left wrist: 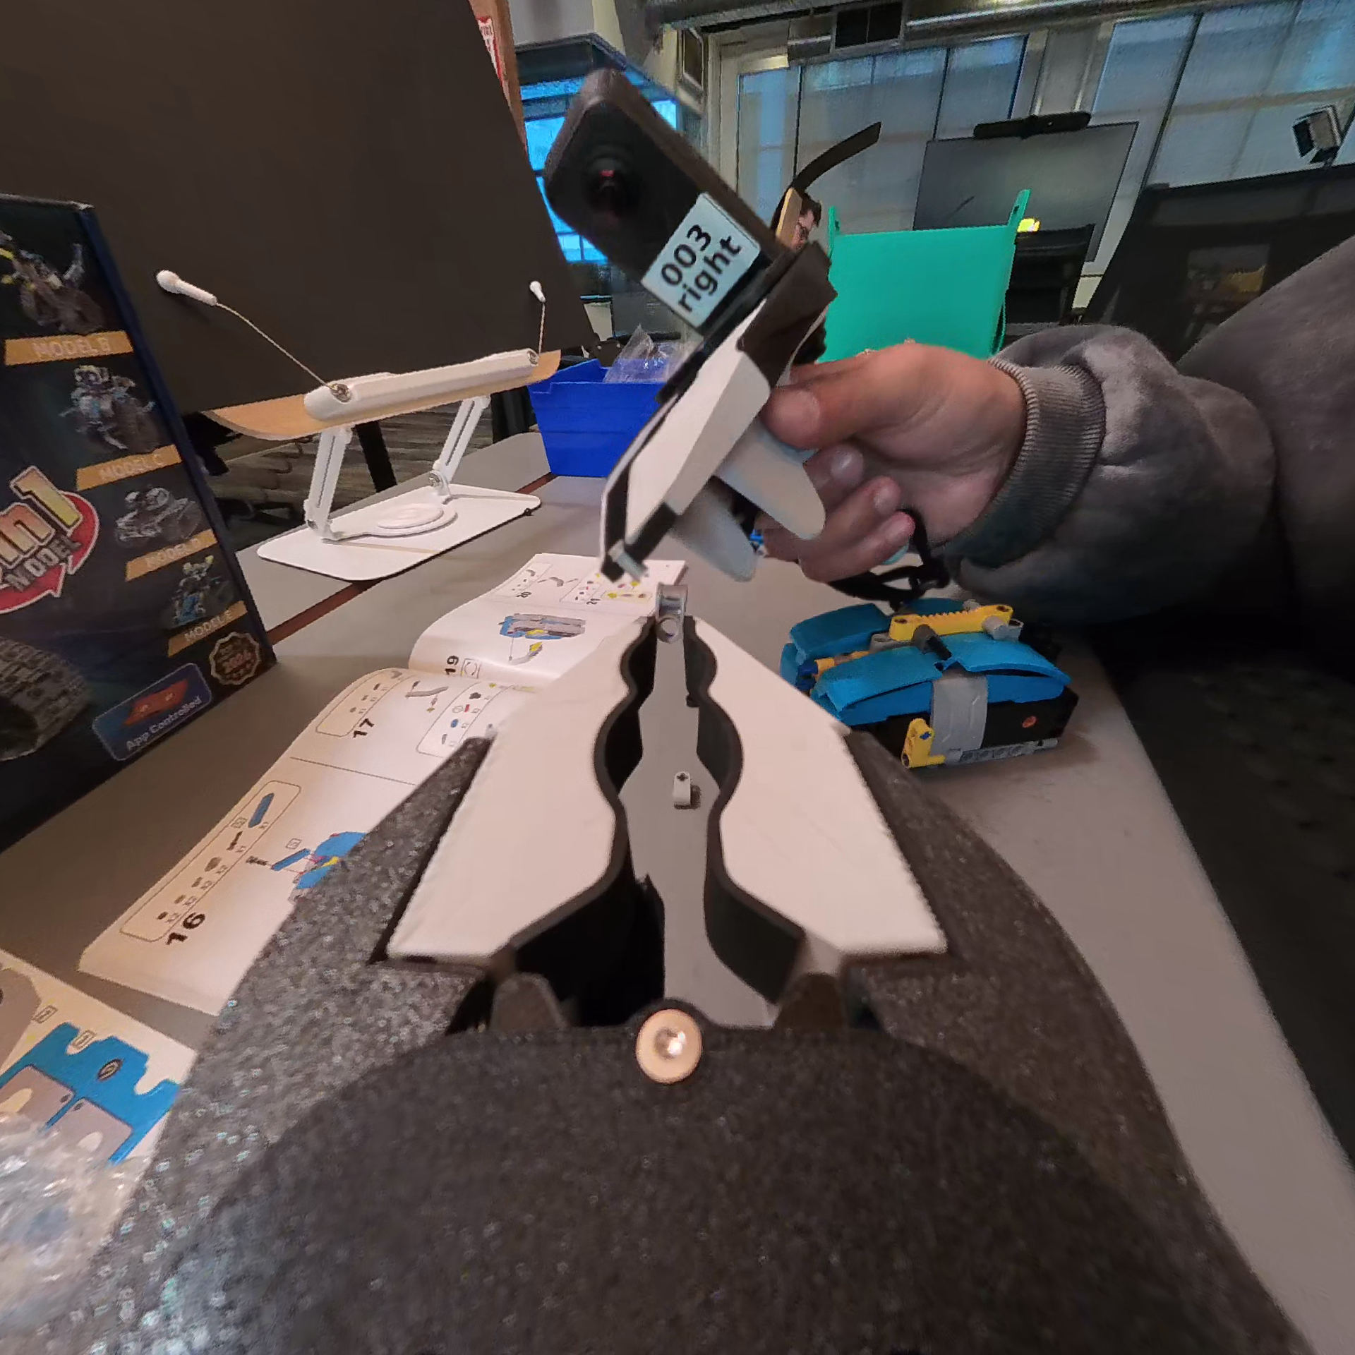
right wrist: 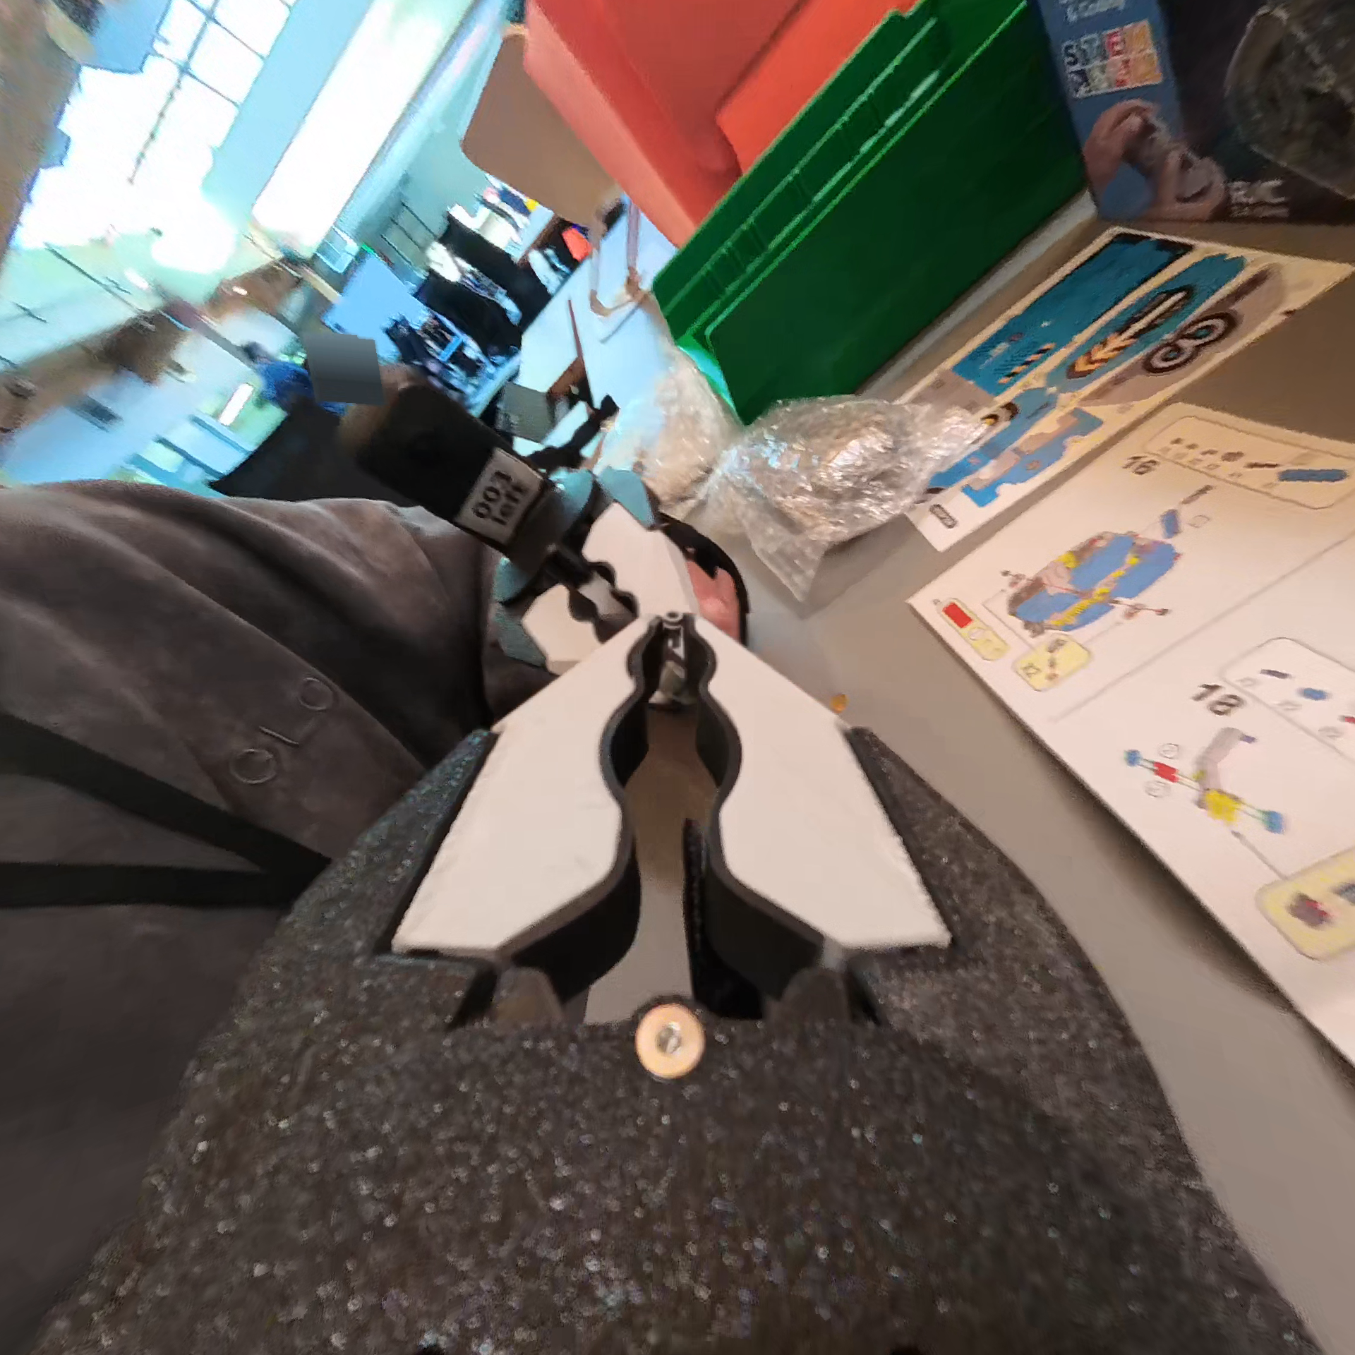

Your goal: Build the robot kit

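Observation:
In the left wrist view my left gripper [left wrist: 669,623] is shut on a small grey brick piece [left wrist: 670,607] held above the table. My right gripper [left wrist: 623,570], held by a hand in a grey sleeve [left wrist: 902,454], points down just left of and above it. It pinches a small grey pin [left wrist: 630,566] at its tips, a short gap from the left piece. In the right wrist view my right gripper [right wrist: 671,632] is shut on the grey part [right wrist: 673,663]. The left gripper's camera housing [right wrist: 440,454] shows behind it. A loose grey connector [left wrist: 682,790] lies on the table under the left fingers.
A blue, yellow and black brick vehicle [left wrist: 931,682] sits at the right. An open instruction booklet [left wrist: 352,777] [right wrist: 1144,696] lies in the middle. A set box [left wrist: 110,513], white stand [left wrist: 410,513], blue bin [left wrist: 586,425], green bin [right wrist: 880,242], sticker sheet [right wrist: 1085,344] and bubble-wrap bag [right wrist: 806,469] surround them. My left and right fingertips are right by each other. The loose grey connector [left wrist: 682,790] is about 11 centimetres from my left fingertips.

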